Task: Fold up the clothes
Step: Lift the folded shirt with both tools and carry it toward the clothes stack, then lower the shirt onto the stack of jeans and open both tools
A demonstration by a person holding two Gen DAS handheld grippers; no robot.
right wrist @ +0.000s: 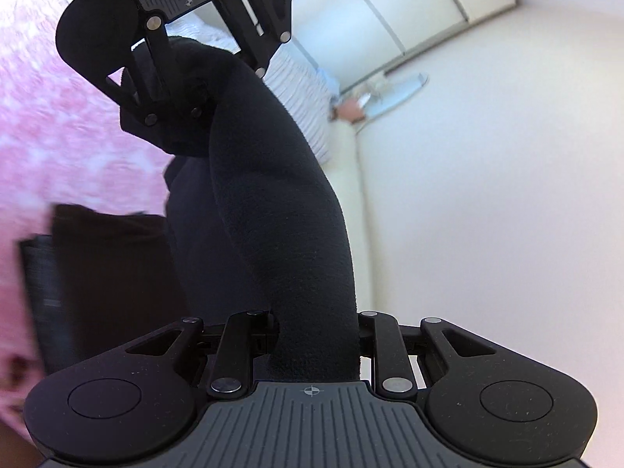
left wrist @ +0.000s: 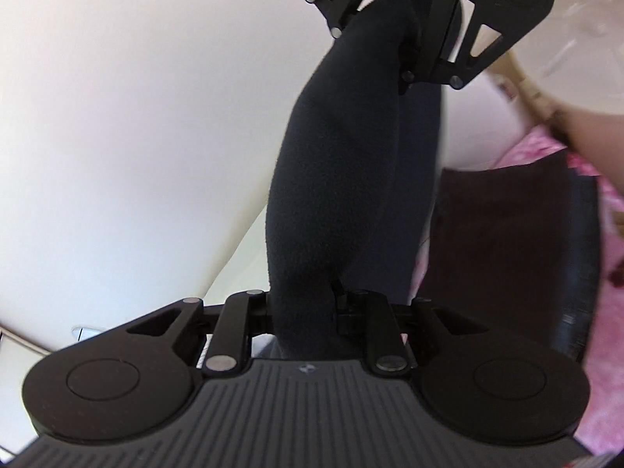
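Observation:
A black fleece garment (left wrist: 335, 163) hangs stretched in the air between both grippers. My left gripper (left wrist: 302, 312) is shut on one end of it. The right gripper (left wrist: 405, 39) shows at the top of the left wrist view, shut on the other end. In the right wrist view my right gripper (right wrist: 316, 327) is shut on the black garment (right wrist: 280, 202), and the left gripper (right wrist: 167, 89) grips it at the upper left. A stack of folded dark clothes (left wrist: 507, 241) lies on the pink floral bedspread (left wrist: 608, 370) below; the stack also shows in the right wrist view (right wrist: 101, 273).
The pink bedspread (right wrist: 58, 124) fills the left of the right wrist view. A striped white cloth (right wrist: 300, 109) lies near the wall. A pale wall (right wrist: 487, 214) and white cabinet doors (right wrist: 390, 11) are behind. A person's arm (left wrist: 596, 132) is at right.

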